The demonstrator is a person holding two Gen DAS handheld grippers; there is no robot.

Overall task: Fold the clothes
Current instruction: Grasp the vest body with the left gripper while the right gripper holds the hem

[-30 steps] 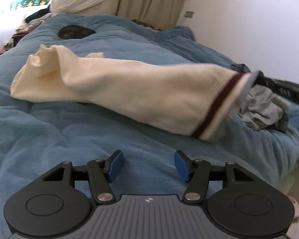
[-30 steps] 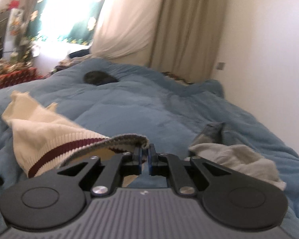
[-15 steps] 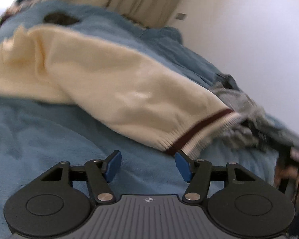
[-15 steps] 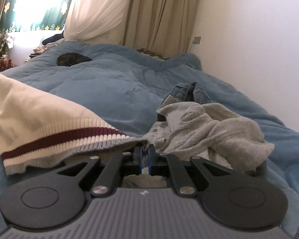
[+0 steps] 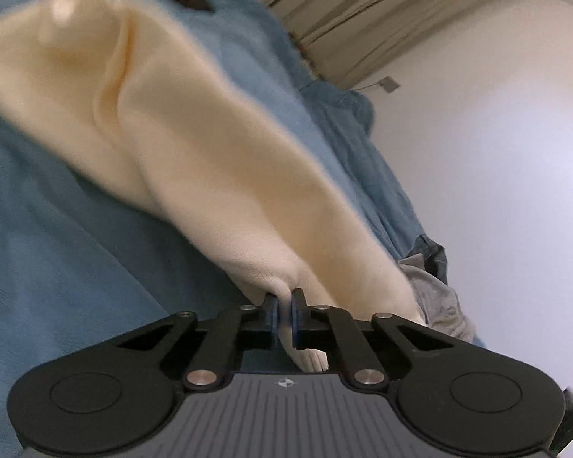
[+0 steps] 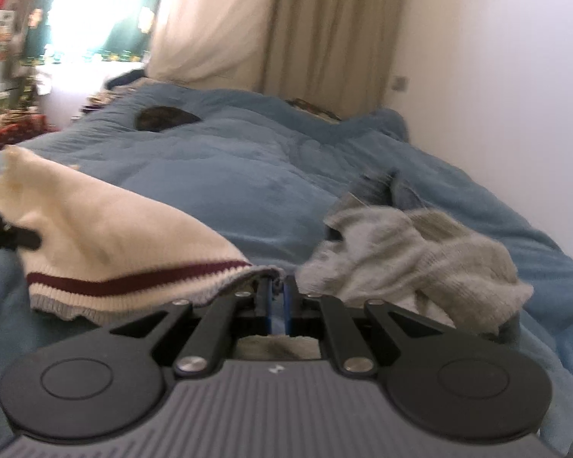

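Cream sweater (image 5: 195, 145) stretched above blue bed (image 6: 271, 175), left of grey clothes pile (image 6: 412, 252). Left gripper (image 5: 283, 301) fingers clamped on sweater fold; right gripper (image 6: 275, 290) fingers clamped on striped hem.

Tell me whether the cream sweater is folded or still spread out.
Not folded: the cream sweater stretches loosely over the blue duvet, pinched by the left gripper and right gripper.

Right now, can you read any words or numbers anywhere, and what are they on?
No readable text.
left gripper: a small round mark on its body, no letters.
right gripper: a small white mark on its body, no letters.
tall white thing by the window: colored labels, too blurred to read.
cream sweater: only a maroon stripe.
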